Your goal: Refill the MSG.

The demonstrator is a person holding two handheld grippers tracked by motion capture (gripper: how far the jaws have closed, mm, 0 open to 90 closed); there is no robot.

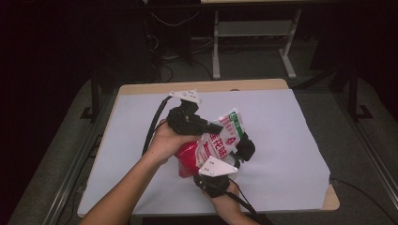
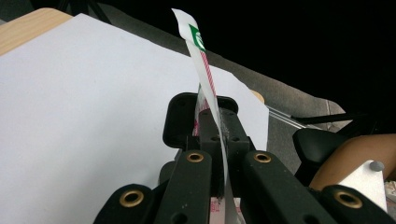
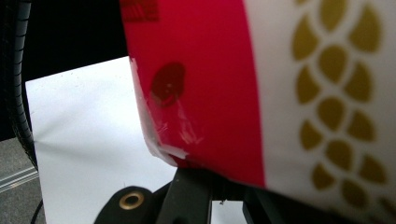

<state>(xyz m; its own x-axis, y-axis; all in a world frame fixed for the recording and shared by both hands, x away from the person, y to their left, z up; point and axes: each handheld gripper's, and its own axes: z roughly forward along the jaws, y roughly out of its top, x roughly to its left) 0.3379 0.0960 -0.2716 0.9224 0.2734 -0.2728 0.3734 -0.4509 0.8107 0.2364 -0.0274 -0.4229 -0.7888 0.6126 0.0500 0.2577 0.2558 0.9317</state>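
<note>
Left gripper view: left gripper [image 2: 212,122] jaws clamped on snack bag [image 2: 205,79] edge; right gripper [image 1: 245,146] grip unclear.

You're at a wooden table [image 1: 263,85] covered by a white sheet [image 1: 281,140], lit from above while the room beyond stays dark. Grey carpet [image 1: 244,65] lies behind it, with a white desk frame [image 1: 256,33] and loose cables [image 1: 166,21] on the floor.
</note>
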